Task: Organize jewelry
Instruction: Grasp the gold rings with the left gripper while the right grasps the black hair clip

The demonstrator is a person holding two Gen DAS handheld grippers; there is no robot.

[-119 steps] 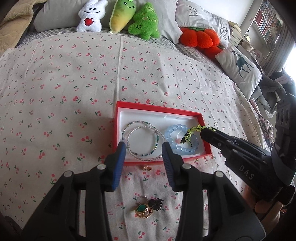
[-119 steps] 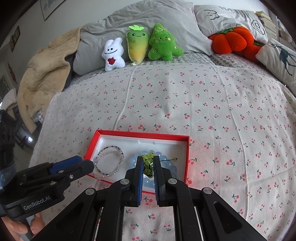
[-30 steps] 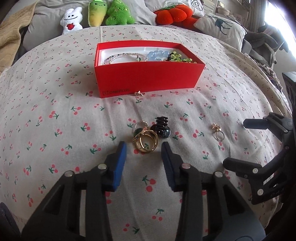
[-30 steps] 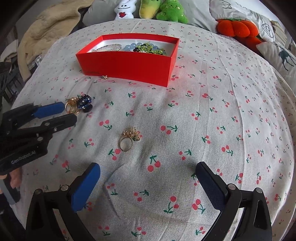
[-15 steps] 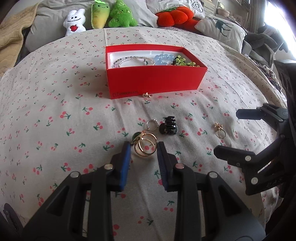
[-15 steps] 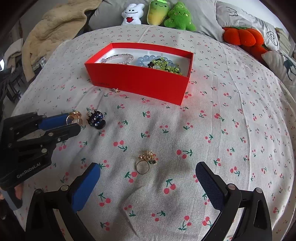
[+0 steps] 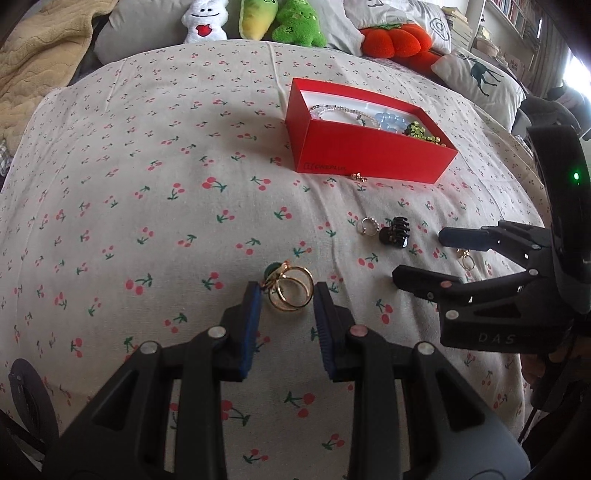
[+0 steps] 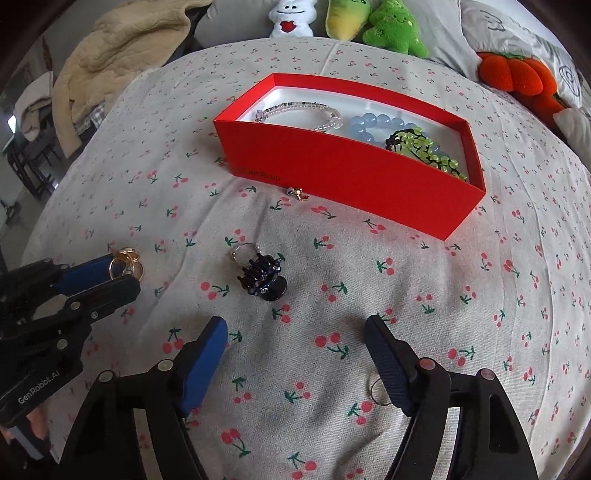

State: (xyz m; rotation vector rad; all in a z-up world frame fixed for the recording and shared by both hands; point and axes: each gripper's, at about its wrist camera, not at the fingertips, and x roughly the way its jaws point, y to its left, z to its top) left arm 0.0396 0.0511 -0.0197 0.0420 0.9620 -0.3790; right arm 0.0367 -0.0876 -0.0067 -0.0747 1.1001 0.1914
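the bed carries a red box of bracelets. left gripper, jaws narrow, brackets the gold rings. right gripper, jaws wide, hovers near a black hair claw.

Surface: bed w/ cherry-print sheet.
Upper right: red box.
By box front: tiny charm.
Centre: gold rings.
Right of centre: silver ring, black claw clip, gold ring.
Top edge: plush toys, pillows.
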